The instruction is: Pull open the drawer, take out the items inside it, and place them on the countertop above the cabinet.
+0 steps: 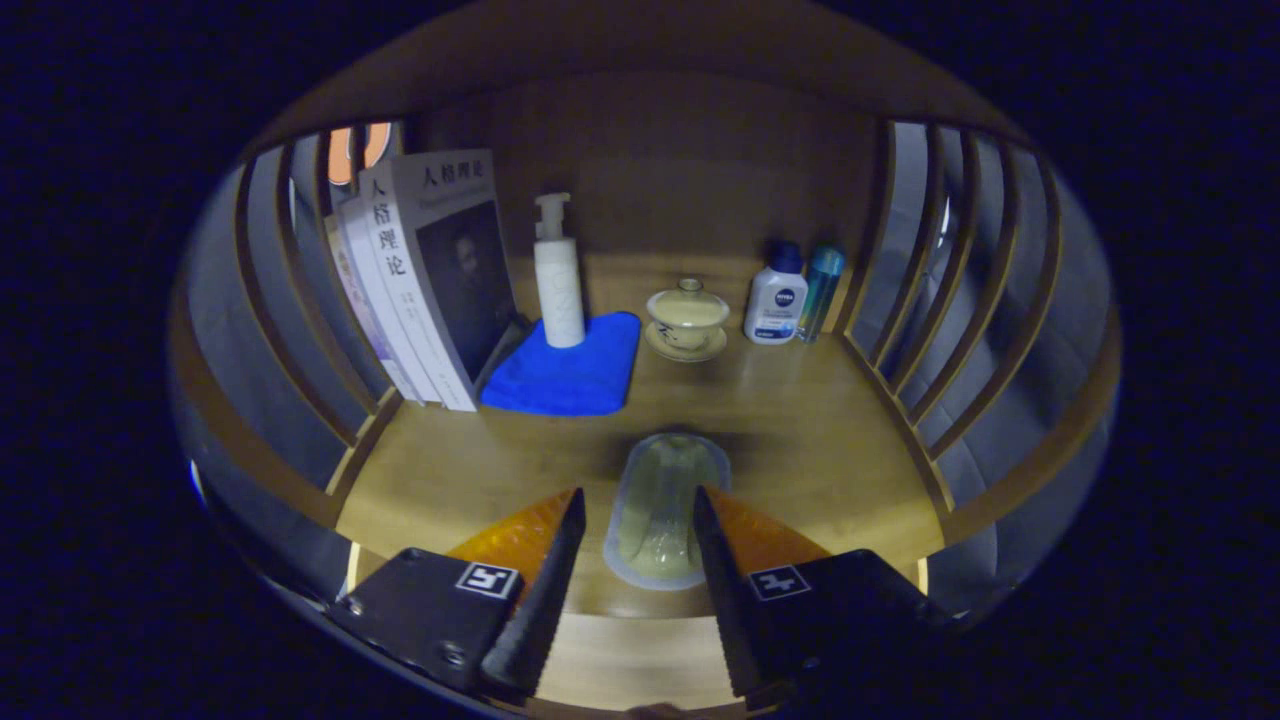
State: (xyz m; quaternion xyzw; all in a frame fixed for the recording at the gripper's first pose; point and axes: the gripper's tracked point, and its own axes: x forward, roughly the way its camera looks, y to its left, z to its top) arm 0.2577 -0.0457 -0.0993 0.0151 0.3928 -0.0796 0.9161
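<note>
A: Looking at the gripper (628, 520): fingers spread apart, clenched on nothing, flanking a clear plastic packet (660, 510) that lies flat on the wooden countertop (800, 440). Touching the packet or just beside it? Can't tell.

B: Looks set down already, near the front edge. Drawer itself out of sight from here.

A: Risks if backing off now: snagging the packet w/ a serrated finger (545, 580) and dragging it over the front edge. Thin, slippery-looking thing, prob. slides easily.

B: Surroundings further back: blue cloth (570, 375) w/ a white pump bottle (558, 275) standing on it, books (420, 270) leaning at the left, lidded tea bowl (687, 315) on its saucer, lotion bottle (775, 300) beside a slim blue-green bottle (820, 290). Slatted side rails (300, 330) both sides.

A: Nothing blocking a straight retreat. Reaching deeper risks tipping the pump bottle or tea bowl.
</note>
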